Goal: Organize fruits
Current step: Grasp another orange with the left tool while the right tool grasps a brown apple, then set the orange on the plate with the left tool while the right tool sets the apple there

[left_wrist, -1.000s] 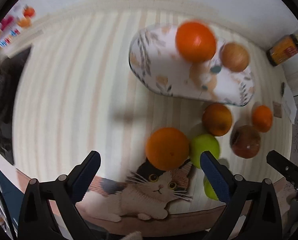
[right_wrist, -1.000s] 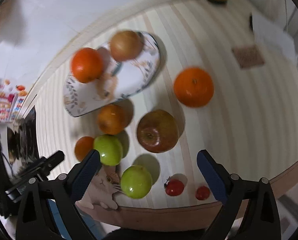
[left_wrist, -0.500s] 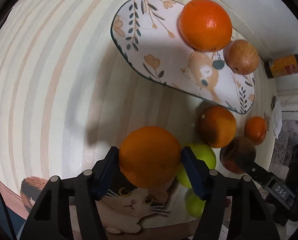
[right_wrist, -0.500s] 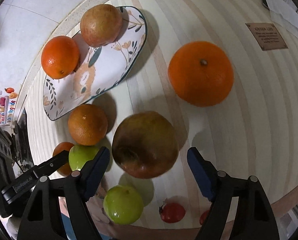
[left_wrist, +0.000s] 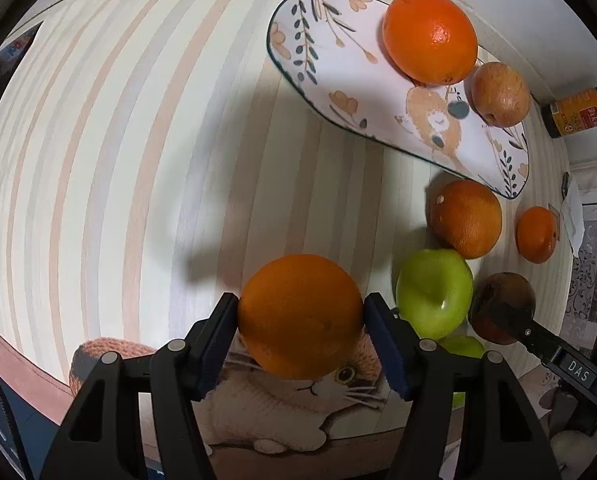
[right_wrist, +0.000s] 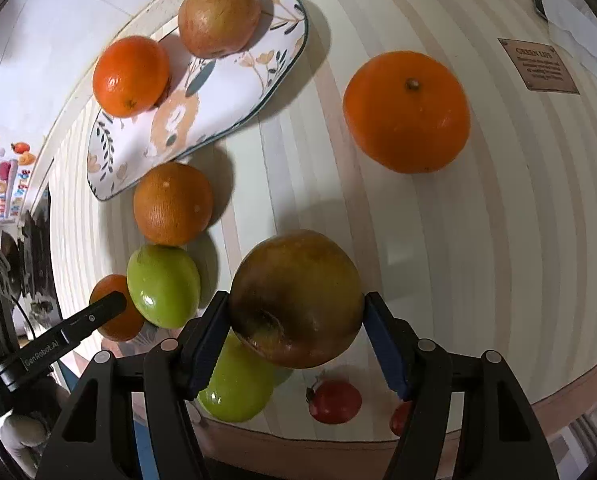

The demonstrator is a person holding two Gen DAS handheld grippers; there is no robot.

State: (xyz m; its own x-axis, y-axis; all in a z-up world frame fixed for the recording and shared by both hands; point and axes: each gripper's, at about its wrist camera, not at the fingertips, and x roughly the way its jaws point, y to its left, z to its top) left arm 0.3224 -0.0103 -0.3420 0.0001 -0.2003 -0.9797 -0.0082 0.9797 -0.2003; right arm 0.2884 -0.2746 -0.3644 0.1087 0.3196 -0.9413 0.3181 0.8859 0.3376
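Fruit is pinched for lifting to the plate [left_wrist: 362, 92]: left gripper [left_wrist: 300, 340] clamps an orange [left_wrist: 300, 316], while right gripper [right_wrist: 297, 336] is closing on a dark apple [right_wrist: 297, 298].

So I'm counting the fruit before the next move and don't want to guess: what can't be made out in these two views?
- Second green apple, left wrist view: mostly hidden behind the left gripper's finger.
- Small red fruit, right wrist view: half covered by the right gripper's finger; kind unclear.
- Brown card, right wrist view: print too small to read.
- Jar, left wrist view: cut by the lens edge, label unreadable.
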